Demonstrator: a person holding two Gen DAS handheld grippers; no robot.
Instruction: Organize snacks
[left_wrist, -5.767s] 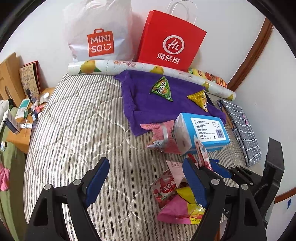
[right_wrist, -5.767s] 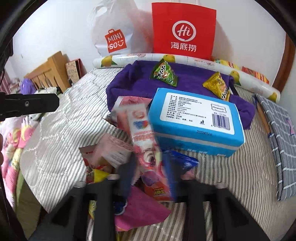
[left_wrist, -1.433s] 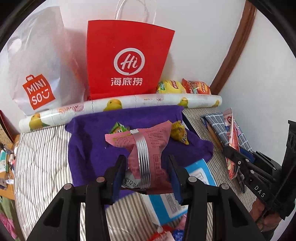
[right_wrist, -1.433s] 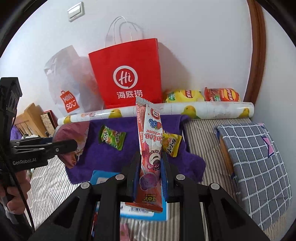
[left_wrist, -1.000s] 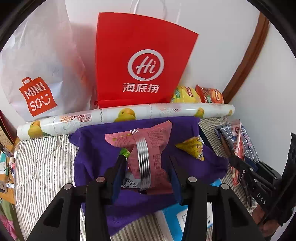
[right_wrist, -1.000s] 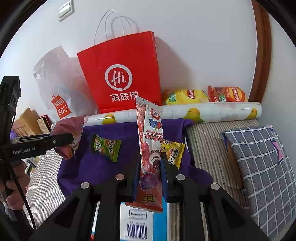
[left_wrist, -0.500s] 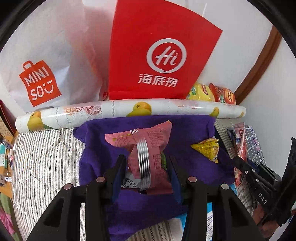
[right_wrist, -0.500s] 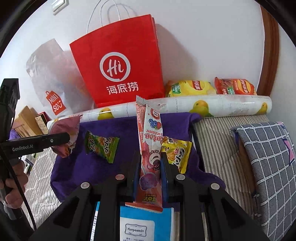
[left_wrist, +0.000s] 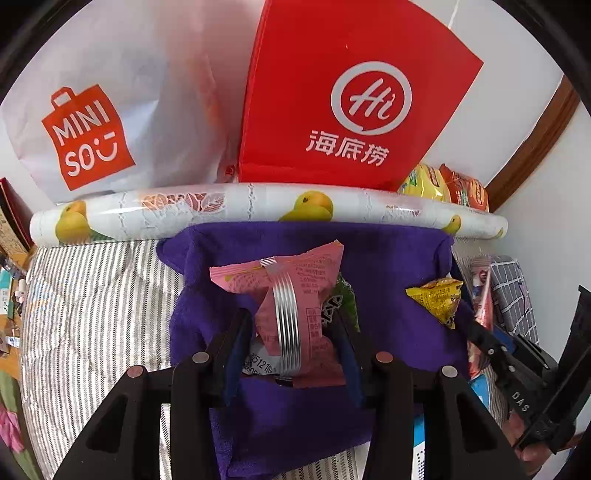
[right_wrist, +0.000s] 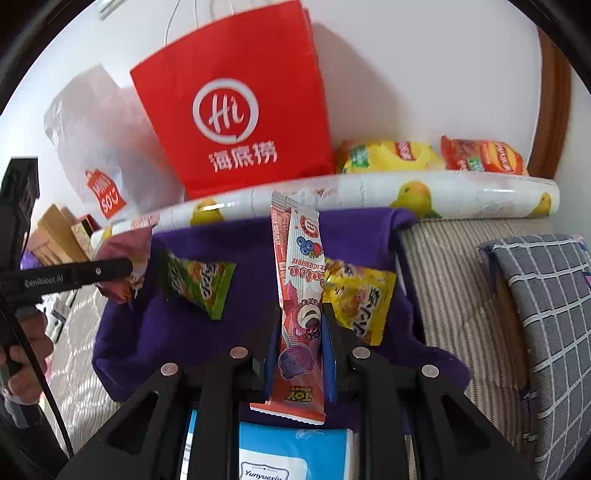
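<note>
Purple cloth (left_wrist: 388, 266) lies below both jaws, pinching pink packet (left_wrist: 295, 295) and stick pouch (right_wrist: 299, 295).

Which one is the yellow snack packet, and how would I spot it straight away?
Find the big red paper bag against the wall, then the purple cloth spread below it. The yellow snack packet lies on the cloth's right part, just right of the tall pink stick pack. It is the only yellow one there; its neighbour the green packet lies left.

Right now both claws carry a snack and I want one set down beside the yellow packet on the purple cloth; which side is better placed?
Right. Its stick already hangs beside the yellow packet.
</note>
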